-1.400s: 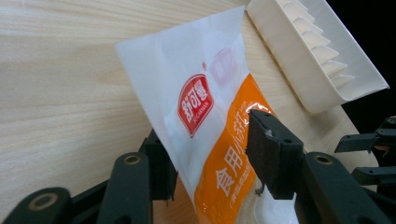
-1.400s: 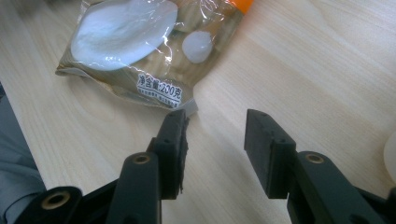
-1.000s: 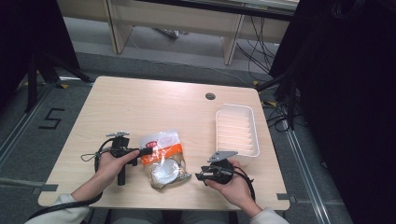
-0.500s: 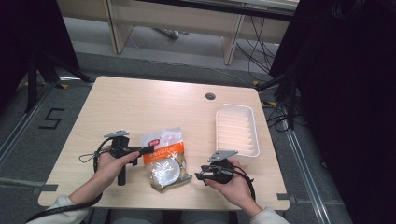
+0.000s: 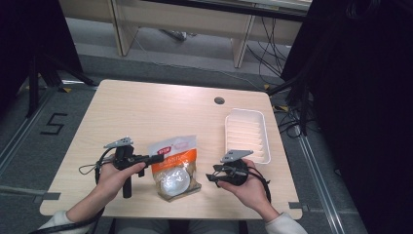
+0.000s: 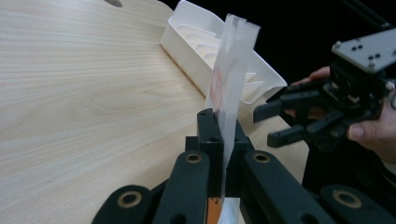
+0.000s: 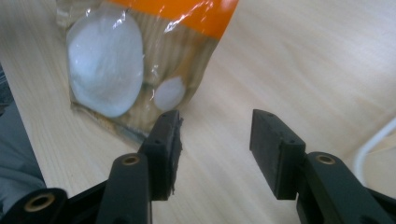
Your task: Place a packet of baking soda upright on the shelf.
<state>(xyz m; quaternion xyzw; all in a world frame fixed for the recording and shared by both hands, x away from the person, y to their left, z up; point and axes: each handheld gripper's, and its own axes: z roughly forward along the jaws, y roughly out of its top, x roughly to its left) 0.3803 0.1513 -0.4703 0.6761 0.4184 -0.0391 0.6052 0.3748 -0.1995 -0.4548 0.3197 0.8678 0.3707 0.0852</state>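
Now left gripper [image 5: 158,158] pinches bag [image 5: 174,168]

Even overhead light is brightening my table [image 5: 146,112] while the surrounding room is staying dim. Glare is flashing off the plastic bag [image 7: 140,60], and my nearest jaws are blurring softly.

white tray [image 5: 246,132] | table's right side | round hole [image 5: 219,100] behind
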